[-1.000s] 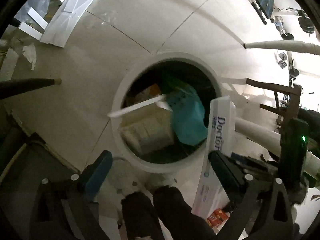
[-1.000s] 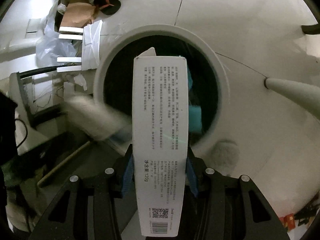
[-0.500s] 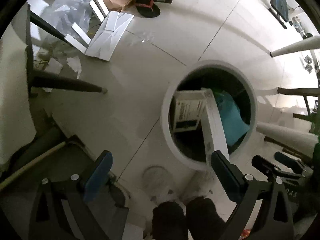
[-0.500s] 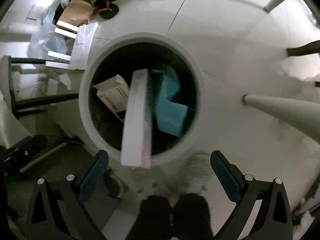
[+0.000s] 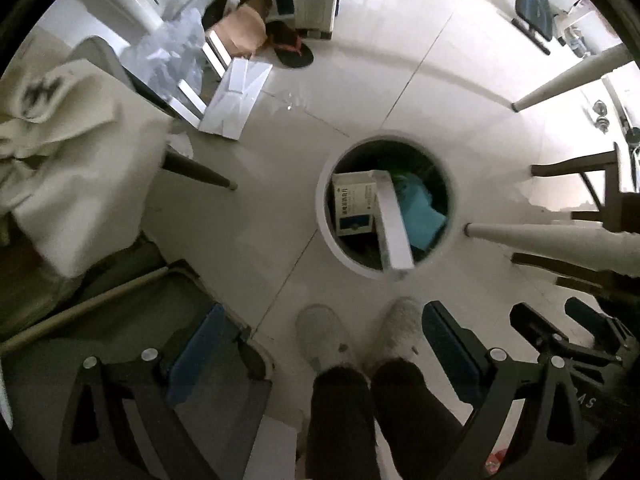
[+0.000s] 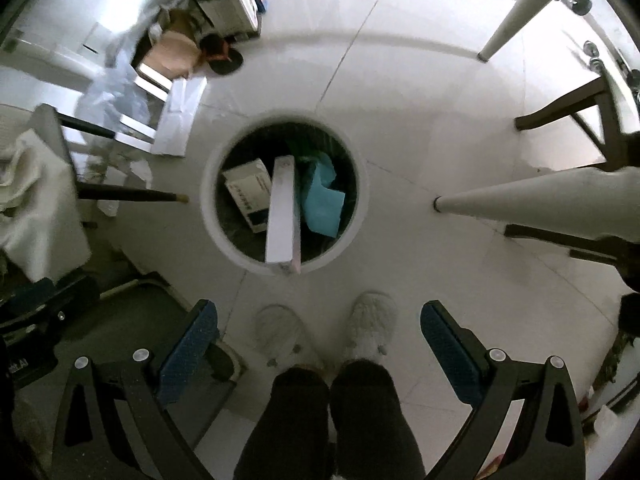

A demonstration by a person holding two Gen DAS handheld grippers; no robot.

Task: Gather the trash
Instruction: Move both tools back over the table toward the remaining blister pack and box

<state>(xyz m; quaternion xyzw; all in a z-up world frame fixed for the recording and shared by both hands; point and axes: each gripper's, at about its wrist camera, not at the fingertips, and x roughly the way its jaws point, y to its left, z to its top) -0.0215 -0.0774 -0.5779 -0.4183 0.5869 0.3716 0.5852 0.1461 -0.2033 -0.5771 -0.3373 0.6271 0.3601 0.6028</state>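
Below us we see the round white trash bin (image 6: 208,204) standing on the pale tiled floor, its dark mouth facing straight up. A long white carton (image 6: 282,216) lies slanted inside, its lower end propped on the near rim and poking slightly past it, its far end sunk toward the middle. To its left we find a smaller white box (image 6: 246,190) with dark print and a blue band, lying tilted. To the right sits crumpled teal packaging (image 6: 324,204), with something green behind it.
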